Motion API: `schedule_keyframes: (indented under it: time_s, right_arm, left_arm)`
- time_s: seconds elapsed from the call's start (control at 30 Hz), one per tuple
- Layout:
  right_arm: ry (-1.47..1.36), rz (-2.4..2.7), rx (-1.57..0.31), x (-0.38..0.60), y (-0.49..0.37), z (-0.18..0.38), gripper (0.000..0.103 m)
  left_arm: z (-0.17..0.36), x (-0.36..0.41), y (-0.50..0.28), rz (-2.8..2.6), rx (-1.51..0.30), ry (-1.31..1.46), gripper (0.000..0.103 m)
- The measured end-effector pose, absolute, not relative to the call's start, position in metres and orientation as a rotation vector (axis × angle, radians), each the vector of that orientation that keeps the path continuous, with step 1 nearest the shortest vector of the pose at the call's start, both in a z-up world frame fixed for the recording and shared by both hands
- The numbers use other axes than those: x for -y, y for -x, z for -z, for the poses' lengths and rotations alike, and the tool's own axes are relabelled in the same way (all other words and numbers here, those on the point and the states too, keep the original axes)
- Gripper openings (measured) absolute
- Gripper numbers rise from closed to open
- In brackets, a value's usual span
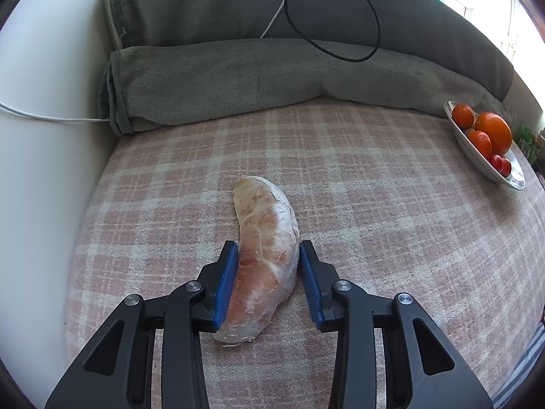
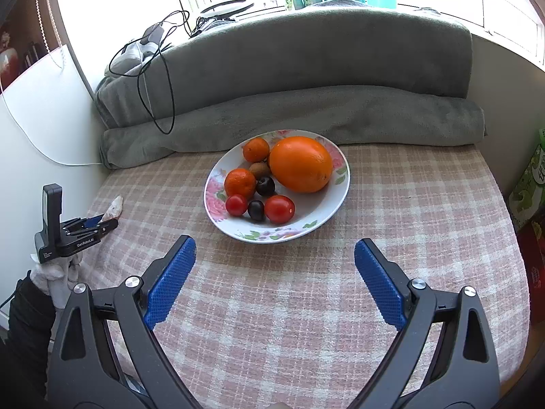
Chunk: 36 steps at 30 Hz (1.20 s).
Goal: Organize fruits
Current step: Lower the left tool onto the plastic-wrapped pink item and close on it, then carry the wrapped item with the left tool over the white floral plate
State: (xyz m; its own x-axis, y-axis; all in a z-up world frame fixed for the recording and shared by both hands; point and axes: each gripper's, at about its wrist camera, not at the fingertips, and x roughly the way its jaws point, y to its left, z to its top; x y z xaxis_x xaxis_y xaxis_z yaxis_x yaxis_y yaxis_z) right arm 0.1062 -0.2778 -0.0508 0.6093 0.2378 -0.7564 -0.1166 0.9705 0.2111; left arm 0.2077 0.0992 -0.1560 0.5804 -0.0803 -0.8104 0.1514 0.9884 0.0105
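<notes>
Plainly, the curved peeled pomelo segment with its pale pink flesh and white pith (image 1: 264,255) lay on the pink-and-cream checked blanket (image 1: 374,238), between the blue pads of the left gripper (image 1: 267,274). The left pad touched its side; the right pad sat just beside it, so the grip looked nearly but not fully closed. I judged the segment light, soft and easily burst (the membrane seemed thin), so the thick middle, held gently, suited better than the tapering ends.

The right gripper (image 2: 274,283) hung released and empty, jaws spread wide, before the white floral plate (image 2: 335,197), which already held a large orange (image 2: 300,164), tangerines, red tomatoes and dark cherries. Free room on the plate was scarce. The grey rolled blanket (image 1: 272,78) and black cable (image 1: 340,34) behind stood well clear.
</notes>
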Motion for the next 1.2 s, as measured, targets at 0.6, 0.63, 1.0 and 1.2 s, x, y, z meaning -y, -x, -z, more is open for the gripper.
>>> schedule_keyframes:
  time_s: [0.6,0.63,1.0,1.2]
  right_arm:
    - [-0.143,-0.209,-0.885,0.279,-0.103,0.046,0.096]
    - [-0.142,-0.209,-0.882,0.279,-0.103,0.045,0.096]
    - [-0.143,-0.195,-0.864,0.286,-0.093,0.041,0.096]
    - [-0.143,-0.181,-0.859,0.292,-0.088,0.041,0.096]
  left_arm:
    - [0.134,-0.092,-0.167,0.162,-0.875,0.004,0.034]
    - [0.131,-0.089,-0.165,0.169,-0.868,0.007,0.034]
    - [0.098,-0.049,-0.158,0.269,-0.798,0.018,0.034]
    - [0.088,-0.025,-0.171,0.332,-0.773,0.011,0.034]
